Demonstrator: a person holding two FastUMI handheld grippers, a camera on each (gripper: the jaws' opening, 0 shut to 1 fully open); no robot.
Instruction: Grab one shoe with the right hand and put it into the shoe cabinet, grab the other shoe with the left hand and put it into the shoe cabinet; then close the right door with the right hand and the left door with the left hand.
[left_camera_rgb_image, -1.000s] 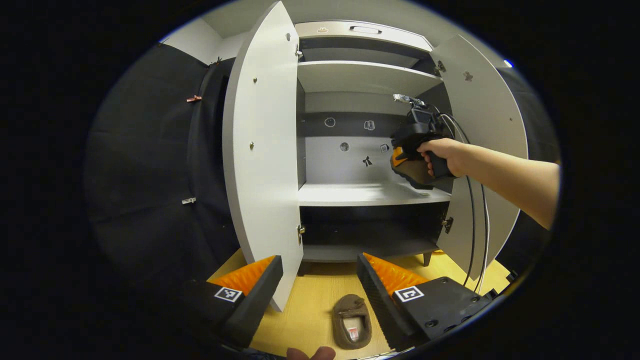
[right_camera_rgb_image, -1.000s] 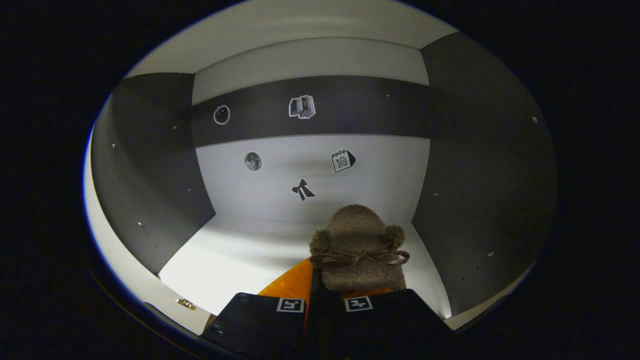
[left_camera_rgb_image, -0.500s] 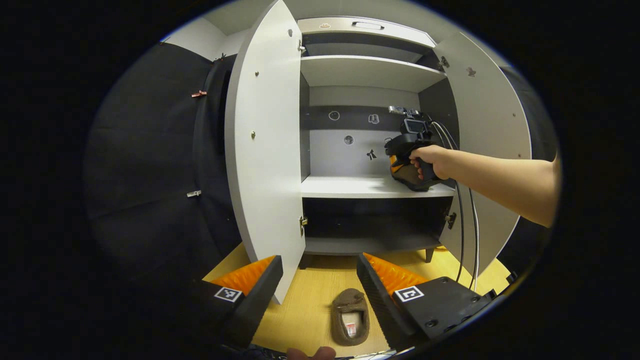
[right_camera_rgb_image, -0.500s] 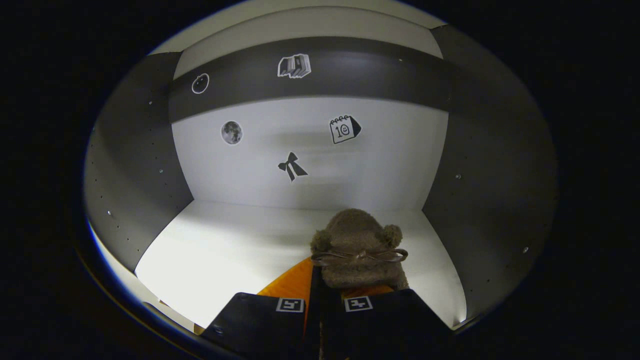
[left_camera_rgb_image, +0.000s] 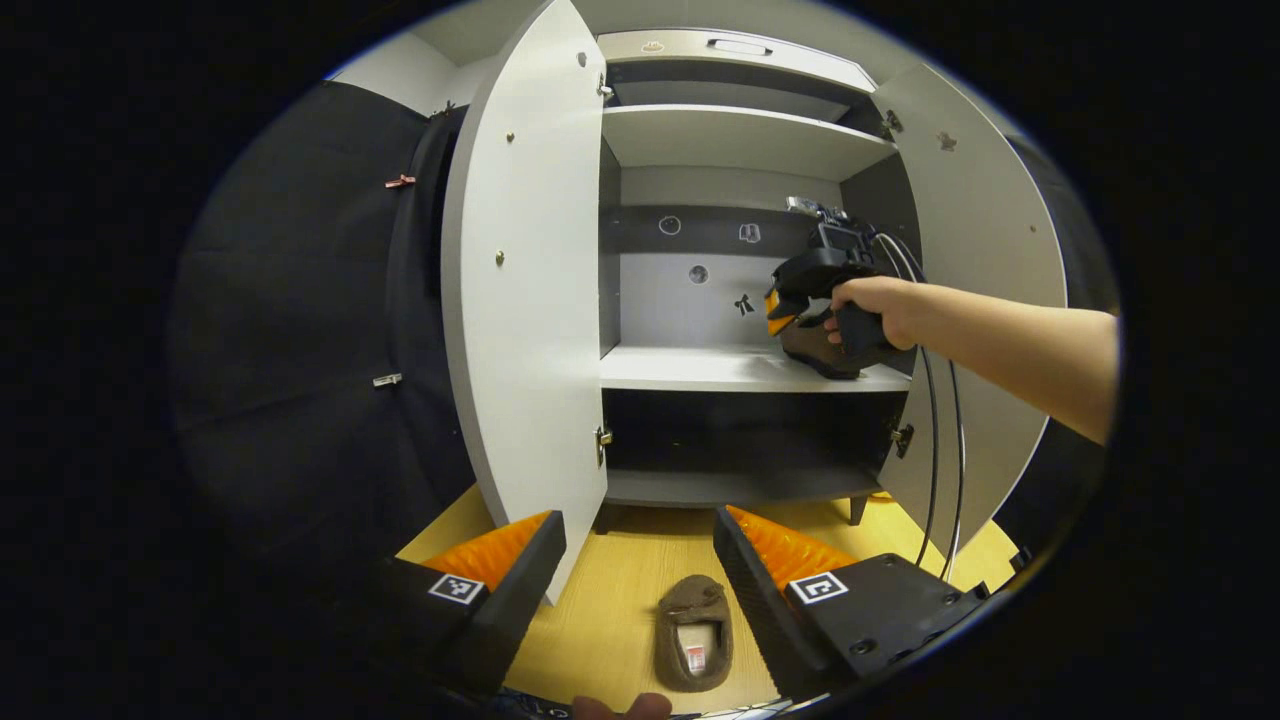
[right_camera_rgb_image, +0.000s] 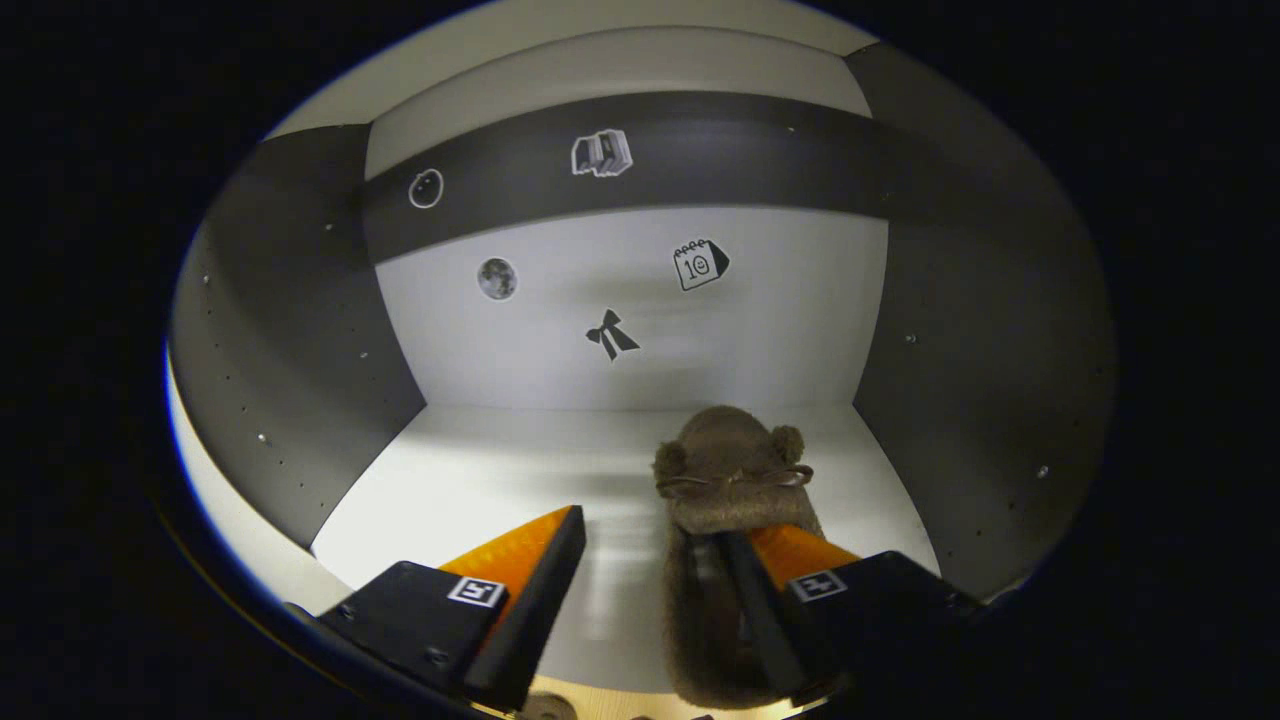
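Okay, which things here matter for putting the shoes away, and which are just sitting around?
Part of the job:
- shoe on the shelf, right gripper open around it
- shoe on the floor, left gripper open above it
- shoe cabinet, left door, right door

Just there:
- stickers on the back panel
- cables

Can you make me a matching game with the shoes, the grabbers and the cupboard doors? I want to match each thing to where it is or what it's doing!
Things:
1. shoe with bow
2. other shoe
3. right gripper
4. cabinet doors

Places or states:
A. on the yellow floor
B. swung open
C. on the white shelf
D. fingers apart, no squeeze on the shoe

Pairs: 1-C, 2-A, 3-D, 4-B
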